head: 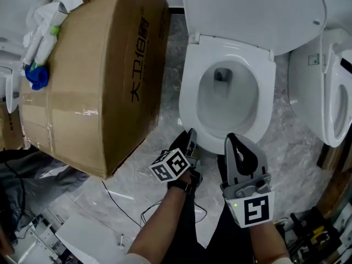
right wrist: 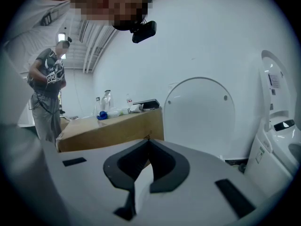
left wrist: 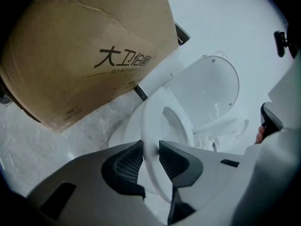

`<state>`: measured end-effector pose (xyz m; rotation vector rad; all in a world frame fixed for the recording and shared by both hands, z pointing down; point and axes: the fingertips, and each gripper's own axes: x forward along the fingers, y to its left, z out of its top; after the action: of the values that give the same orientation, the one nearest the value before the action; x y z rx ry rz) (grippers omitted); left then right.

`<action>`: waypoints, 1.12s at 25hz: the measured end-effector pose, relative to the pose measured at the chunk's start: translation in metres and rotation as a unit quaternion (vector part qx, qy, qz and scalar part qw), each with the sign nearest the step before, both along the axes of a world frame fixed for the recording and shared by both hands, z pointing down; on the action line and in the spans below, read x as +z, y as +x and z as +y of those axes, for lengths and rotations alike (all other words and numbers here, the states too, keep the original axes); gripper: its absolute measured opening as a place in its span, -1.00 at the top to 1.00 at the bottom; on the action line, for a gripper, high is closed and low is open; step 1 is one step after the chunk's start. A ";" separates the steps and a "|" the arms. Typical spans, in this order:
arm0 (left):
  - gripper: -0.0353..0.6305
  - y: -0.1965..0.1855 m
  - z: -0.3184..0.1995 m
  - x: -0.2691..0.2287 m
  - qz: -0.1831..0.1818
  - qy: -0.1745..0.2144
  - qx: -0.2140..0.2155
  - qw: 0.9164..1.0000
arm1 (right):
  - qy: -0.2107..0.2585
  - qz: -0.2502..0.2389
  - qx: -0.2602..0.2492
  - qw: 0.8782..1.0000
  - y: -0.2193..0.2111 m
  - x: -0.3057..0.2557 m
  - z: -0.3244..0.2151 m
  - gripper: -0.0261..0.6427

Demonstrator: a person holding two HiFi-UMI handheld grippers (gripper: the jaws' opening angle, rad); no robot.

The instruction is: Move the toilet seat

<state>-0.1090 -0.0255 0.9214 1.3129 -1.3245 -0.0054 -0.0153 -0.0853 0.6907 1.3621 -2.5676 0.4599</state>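
The white toilet seat (head: 265,95) lies low over the bowl, and its lid (head: 247,10) stands up behind it. My left gripper (head: 191,140) is at the seat's front rim. In the left gripper view the seat's rim (left wrist: 153,121) runs between the two dark pads (left wrist: 126,163), which press on it from both sides, so my left gripper (left wrist: 150,157) is shut on it. Beside it to the right, my right gripper (head: 234,142) hovers just in front of the bowl. Its tips meet with nothing between them (right wrist: 147,142), pointing toward the raised lid (right wrist: 200,112).
A big cardboard box (head: 99,76) stands close on the left of the toilet, with a blue item (head: 37,76) and bottles on top. A second white toilet (head: 335,92) stands at the right. Thin cables (head: 126,213) lie on the marble floor. A person (right wrist: 47,93) stands behind the box.
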 end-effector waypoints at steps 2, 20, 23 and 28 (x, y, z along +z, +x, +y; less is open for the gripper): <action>0.56 0.001 -0.001 -0.016 0.001 -0.004 0.001 1.000 | 0.001 -0.003 0.006 1.000 0.005 -0.017 -0.001 0.88; 0.47 0.009 -0.081 -0.198 0.033 0.059 -0.004 0.998 | 0.049 0.015 0.021 0.998 0.057 -0.173 -0.026 0.88; 0.43 0.010 -0.105 -0.222 0.043 0.073 -0.019 0.996 | 0.060 0.013 0.027 0.998 0.069 -0.192 -0.042 0.88; 0.40 0.009 -0.137 -0.249 0.063 0.080 -0.057 0.993 | 0.071 0.011 0.025 0.997 0.079 -0.216 -0.070 0.88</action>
<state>-0.1001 -0.1622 0.6721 1.3470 -1.3097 -0.2745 0.0635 -0.1552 0.4747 1.4731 -2.5961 0.2720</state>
